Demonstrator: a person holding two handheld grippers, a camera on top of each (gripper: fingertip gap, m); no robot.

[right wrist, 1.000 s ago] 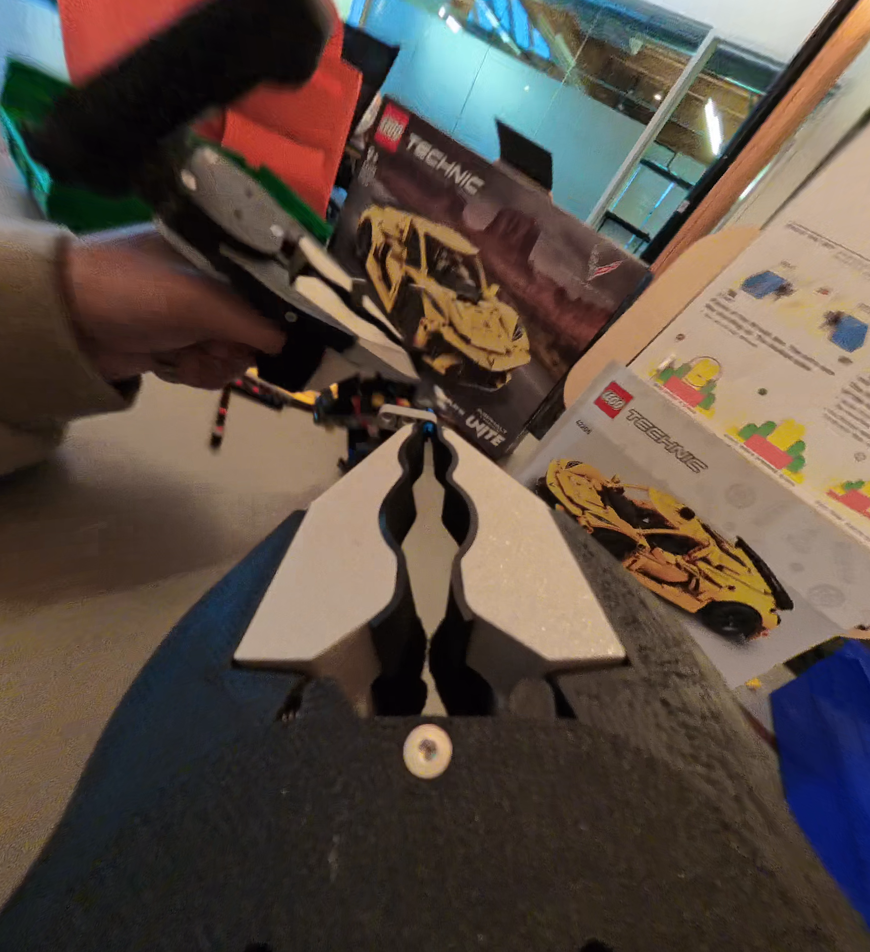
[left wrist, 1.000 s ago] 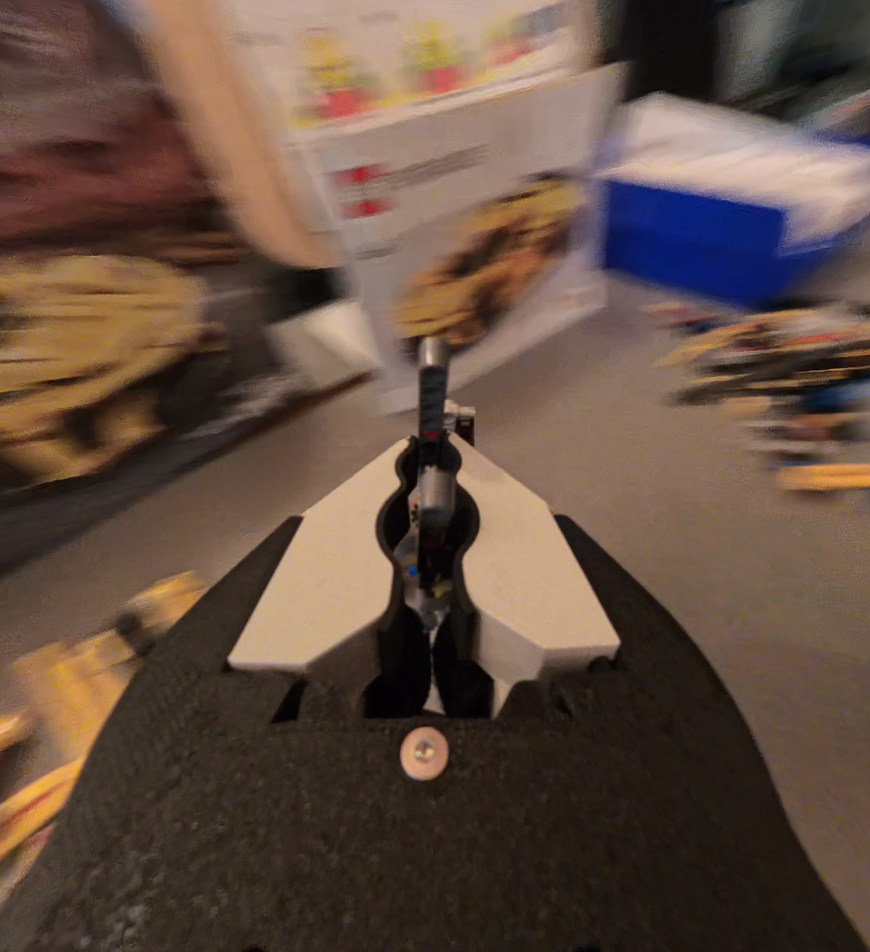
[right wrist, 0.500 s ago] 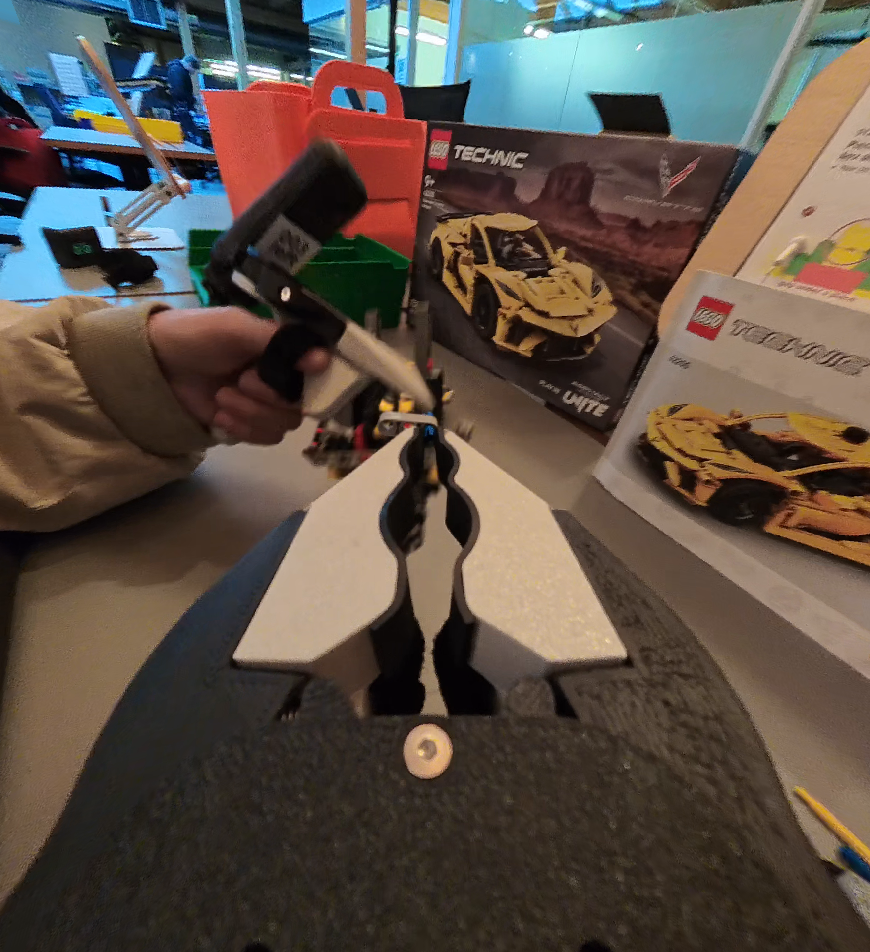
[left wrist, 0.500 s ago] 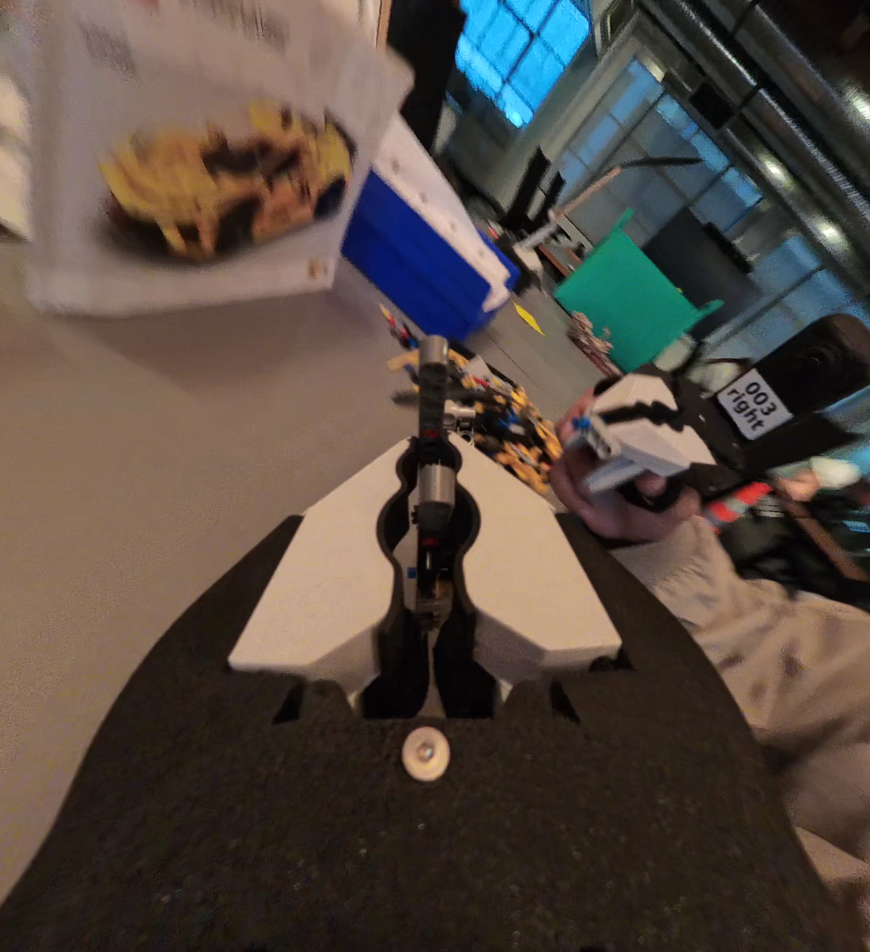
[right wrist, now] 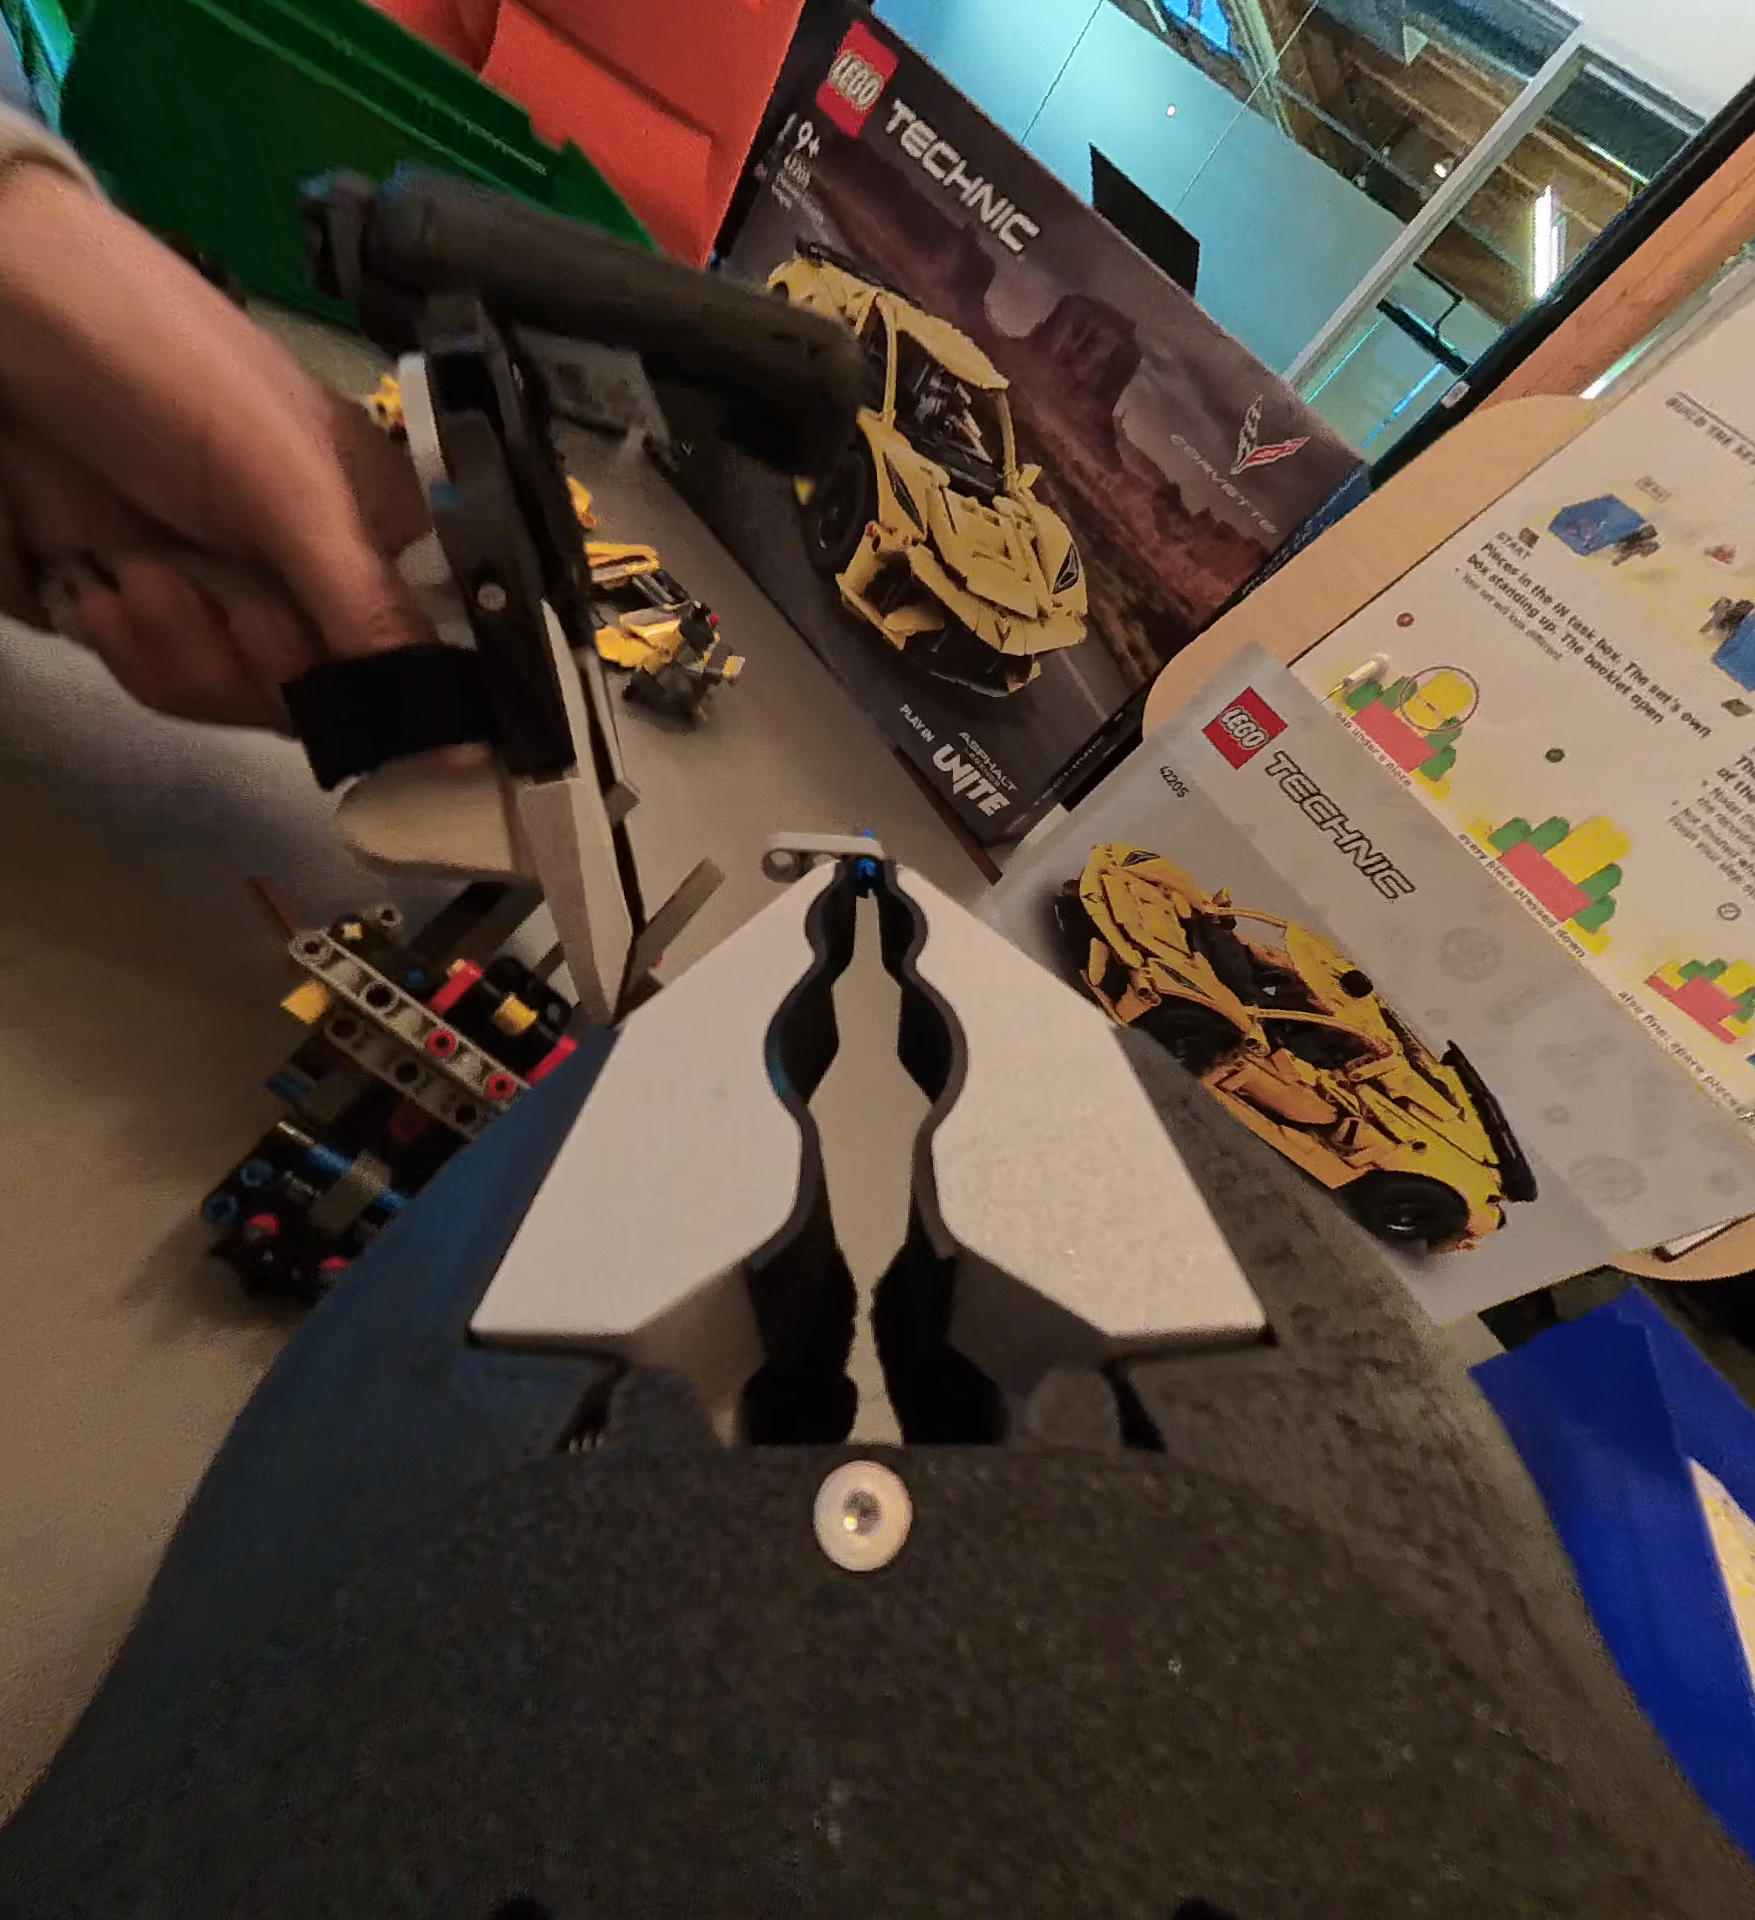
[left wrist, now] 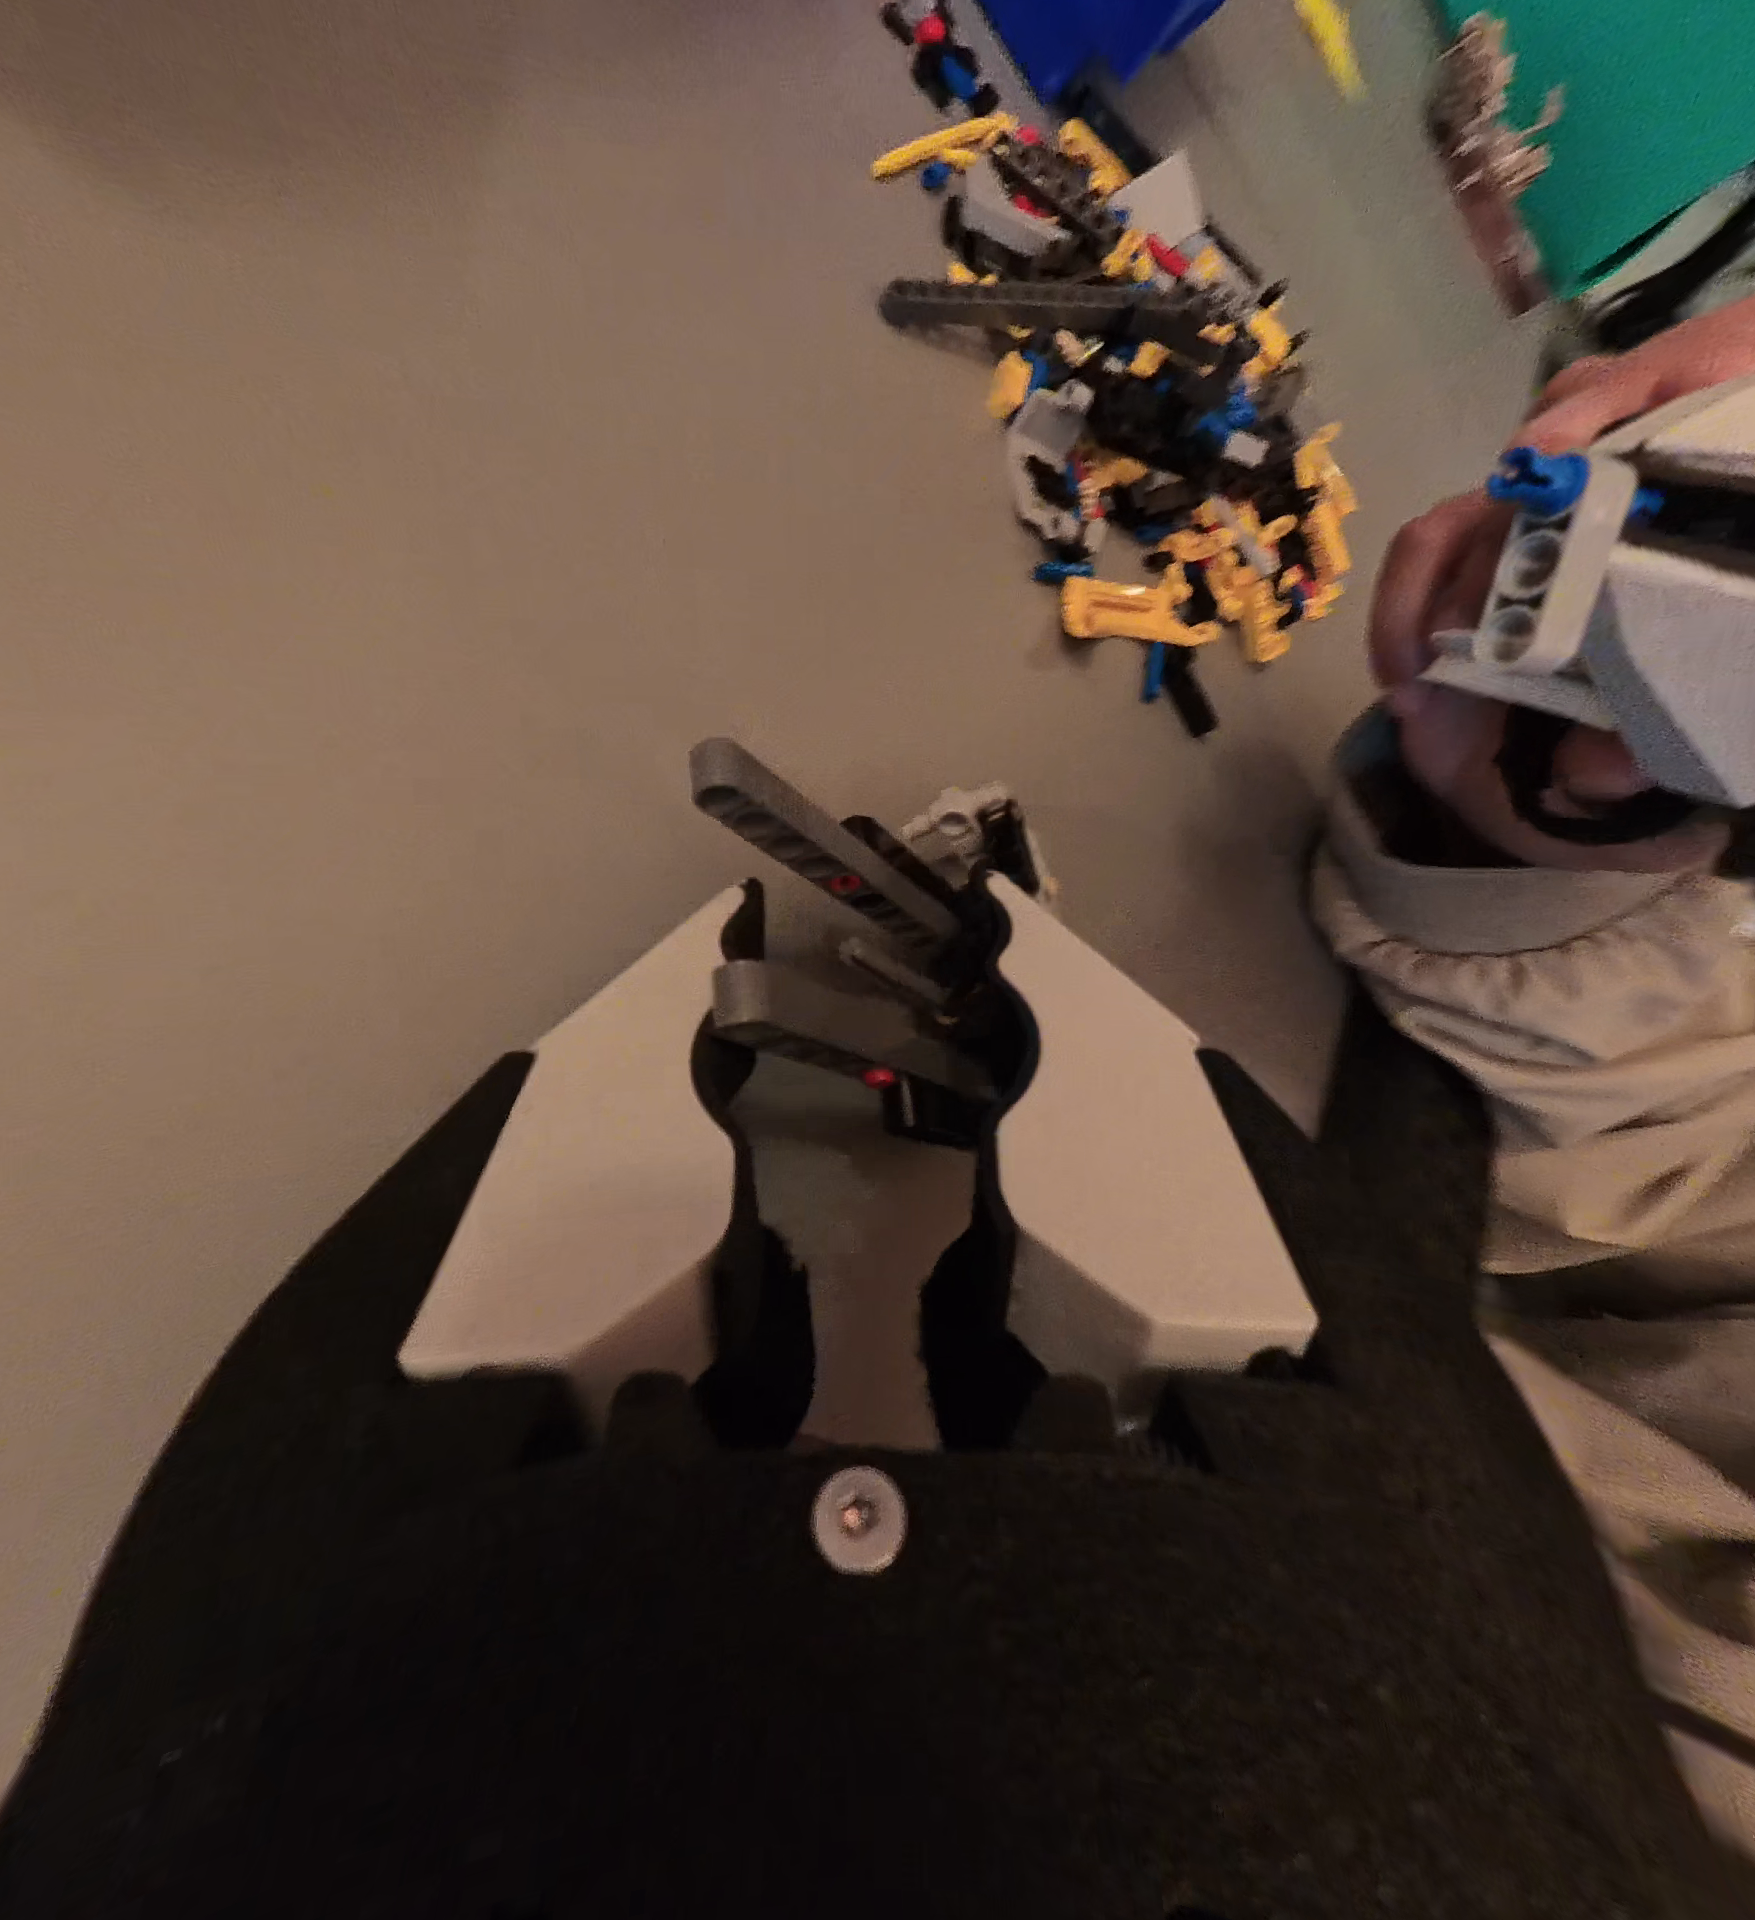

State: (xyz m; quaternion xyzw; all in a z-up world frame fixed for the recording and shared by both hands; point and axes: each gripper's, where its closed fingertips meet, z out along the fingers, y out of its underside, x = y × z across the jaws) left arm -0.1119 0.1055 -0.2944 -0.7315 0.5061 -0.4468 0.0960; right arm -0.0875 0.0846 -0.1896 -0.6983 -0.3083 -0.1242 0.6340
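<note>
My left gripper (left wrist: 868,894) points down at the grey table (left wrist: 333,520) with its jaws open. A dark grey beam assembly with red pins (left wrist: 811,831) lies tilted between the fingers. It leans on the right finger, and a gap shows beside the left pad (left wrist: 743,925). In the right wrist view the left gripper (right wrist: 592,966) stands over this black and grey assembly (right wrist: 395,1049), which sits on the table. My right gripper (right wrist: 860,878) is shut on a light grey beam (right wrist: 811,857) with a blue pin (right wrist: 860,875). The beam also shows in the left wrist view (left wrist: 1538,582).
A pile of loose yellow, black and blue pieces (left wrist: 1164,416) lies beyond the left gripper. A box picturing a yellow car (right wrist: 1008,447), a booklet (right wrist: 1372,987) and an instruction sheet (right wrist: 1631,727) stand at the back right. A blue box (right wrist: 1662,1507) and a green bin (right wrist: 281,135) are nearby. About 11 cm separates my left fingertips from my right.
My left gripper swung down to the table and opened. The assembly it pinched upright now lies tilted and loose between the fingers. My right gripper stays shut on its piece.
</note>
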